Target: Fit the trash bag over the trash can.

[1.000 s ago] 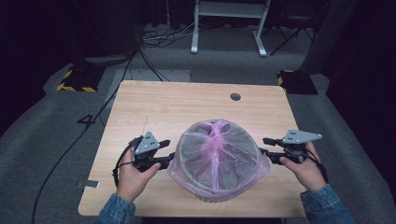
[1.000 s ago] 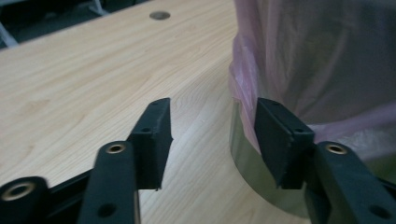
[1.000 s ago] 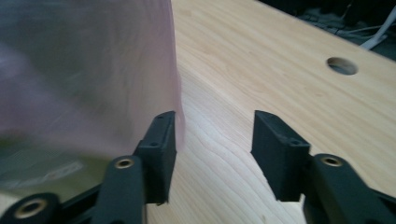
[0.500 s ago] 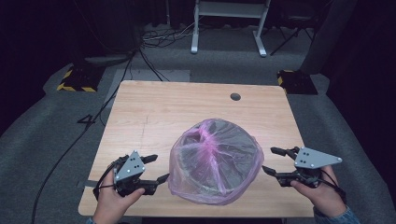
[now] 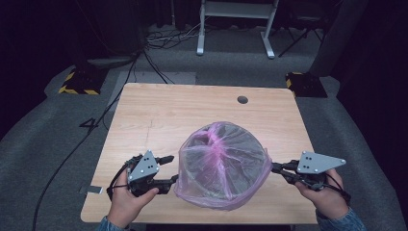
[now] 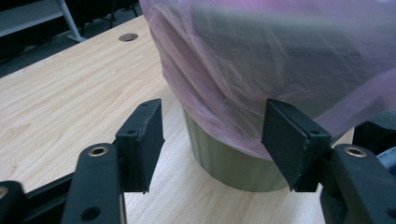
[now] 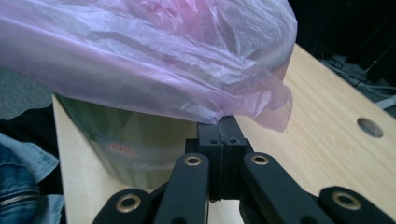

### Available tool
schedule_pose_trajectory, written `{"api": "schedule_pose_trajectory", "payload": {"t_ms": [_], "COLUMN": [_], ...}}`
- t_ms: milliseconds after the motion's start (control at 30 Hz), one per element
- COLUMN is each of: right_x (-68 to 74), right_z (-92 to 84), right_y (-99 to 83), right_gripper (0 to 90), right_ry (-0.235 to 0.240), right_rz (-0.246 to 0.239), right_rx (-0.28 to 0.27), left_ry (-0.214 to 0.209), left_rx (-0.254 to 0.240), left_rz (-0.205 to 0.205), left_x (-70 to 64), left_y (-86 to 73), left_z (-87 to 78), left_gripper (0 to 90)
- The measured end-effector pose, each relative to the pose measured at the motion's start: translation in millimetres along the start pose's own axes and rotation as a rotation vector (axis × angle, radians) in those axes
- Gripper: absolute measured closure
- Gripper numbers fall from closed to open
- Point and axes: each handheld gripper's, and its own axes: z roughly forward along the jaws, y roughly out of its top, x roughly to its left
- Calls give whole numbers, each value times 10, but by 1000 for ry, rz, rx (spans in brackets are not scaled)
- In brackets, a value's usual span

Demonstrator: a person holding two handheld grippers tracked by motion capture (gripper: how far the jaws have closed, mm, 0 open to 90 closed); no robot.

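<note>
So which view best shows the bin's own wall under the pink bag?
The left gripper view: the bin wall shows bare below the pink bag, standing on the table. The right gripper view shows it partly behind its jaws; the high view shows it through the bag.

The far half of the wooden table (image 5: pixel 192 115) lies open for passing, bare but for a small round hole (image 5: pixel 242 99), while the near middle is blocked by the bin (image 6: pixel 229 161) draped in a pink plastic bag (image 5: pixel 222 163), grippers hemming it either side.
</note>
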Motion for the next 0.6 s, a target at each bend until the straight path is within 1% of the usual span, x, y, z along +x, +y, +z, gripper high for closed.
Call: {"api": "schedule_pose_trajectory", "payload": {"t_ms": [33, 133, 300, 367, 400, 433, 500, 533, 567, 600], "right_x": [-11, -57, -126, -129, -123, -111, -52, -8, 35, 76], "right_z": [-18, -95, -176, -185, -194, -204, -207, -202, -193, -183], "right_y": [-25, -131, -294, -335, -348, -355, -353, -344, -330, -312], "right_gripper": [900, 900, 900, 900, 848, 753, 472, 385, 335, 316], "right_ry": [1, -7, -40, -63, -79, -94, -120, -131, -136, -140], "right_rz": [7, 53, 123, 130, 129, 120, 79, 49, 19, -5], "right_rx": [4, 13, 25, 32, 28, 25, 12, 7, 1, -2], "left_ry": [-2, -4, -12, -14, -16, -14, -18, -21, -21, -20], "left_rx": [-2, -9, 0, 4, 6, 7, 7, 4, 3, 5], "left_rz": [-1, -9, -15, -18, -18, -20, -17, -17, -16, -5], "left_x": [-1, 2, 8, 5, 6, 4, -4, -10, -19, -29], "left_y": [4, 6, -28, -51, -64, -78, -102, -111, -118, -119], "left_z": [-4, -6, 15, 11, 3, -11, -48, -68, -84, -99], "left_gripper": [386, 386, 402, 401, 399, 396, 369, 355, 336, 322]}}
